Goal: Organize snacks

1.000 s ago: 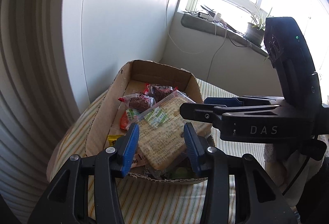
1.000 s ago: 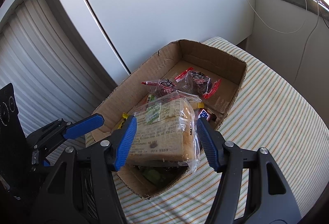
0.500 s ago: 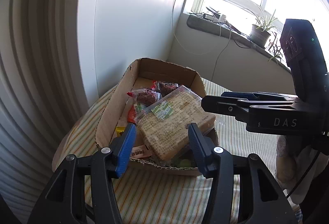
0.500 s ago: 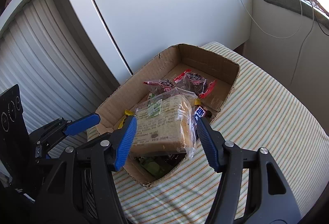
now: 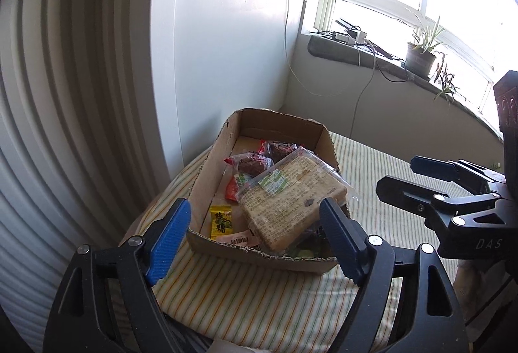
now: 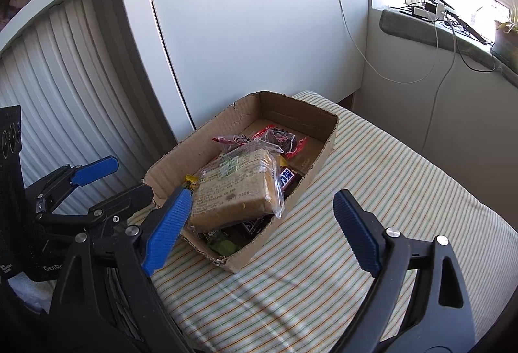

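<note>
cardboard box holds bagged bread and candy; both tools just opened wide, empty.

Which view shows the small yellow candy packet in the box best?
Left wrist view: the yellow candy packet lies fully exposed in the cardboard box. In the right wrist view only its corner peeks past the bagged bread.

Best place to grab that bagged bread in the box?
Grip the bagged bread across its two long flat sides, coming from above and the near end. It lies tilted on top of the other snacks, higher than the cardboard box wall, so both sides look reachable.
</note>
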The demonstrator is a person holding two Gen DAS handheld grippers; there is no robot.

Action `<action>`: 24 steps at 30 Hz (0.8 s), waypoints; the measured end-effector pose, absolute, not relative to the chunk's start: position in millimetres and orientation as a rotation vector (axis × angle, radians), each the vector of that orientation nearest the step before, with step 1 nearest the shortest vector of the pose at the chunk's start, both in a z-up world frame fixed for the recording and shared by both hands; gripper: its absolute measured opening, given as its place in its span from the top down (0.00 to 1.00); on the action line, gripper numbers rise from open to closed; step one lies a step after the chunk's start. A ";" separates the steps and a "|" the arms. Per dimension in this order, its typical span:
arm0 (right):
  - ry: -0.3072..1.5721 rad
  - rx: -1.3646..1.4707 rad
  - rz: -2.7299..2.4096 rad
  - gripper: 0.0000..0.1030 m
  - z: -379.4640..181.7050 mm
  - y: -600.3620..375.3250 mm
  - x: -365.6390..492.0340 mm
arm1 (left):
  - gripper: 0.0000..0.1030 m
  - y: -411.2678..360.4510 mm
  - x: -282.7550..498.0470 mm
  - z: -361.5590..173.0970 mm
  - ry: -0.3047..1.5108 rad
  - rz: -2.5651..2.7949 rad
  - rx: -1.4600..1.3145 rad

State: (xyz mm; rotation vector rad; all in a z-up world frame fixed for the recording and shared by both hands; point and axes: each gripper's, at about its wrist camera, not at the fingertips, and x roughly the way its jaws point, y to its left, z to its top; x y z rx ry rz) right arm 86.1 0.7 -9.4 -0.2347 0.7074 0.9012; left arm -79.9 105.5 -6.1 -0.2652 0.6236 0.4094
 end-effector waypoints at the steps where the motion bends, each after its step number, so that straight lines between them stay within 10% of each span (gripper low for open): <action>1: 0.698 -0.228 0.886 0.05 -9.5 -4.4 83.7 | 0.21 104.8 -79.7 -6.9 0.629 0.413 -0.265; 24: 0.707 -0.165 0.789 0.01 -18.3 -40.1 88.9 | 0.21 97.0 -77.3 -9.1 0.654 0.425 -0.262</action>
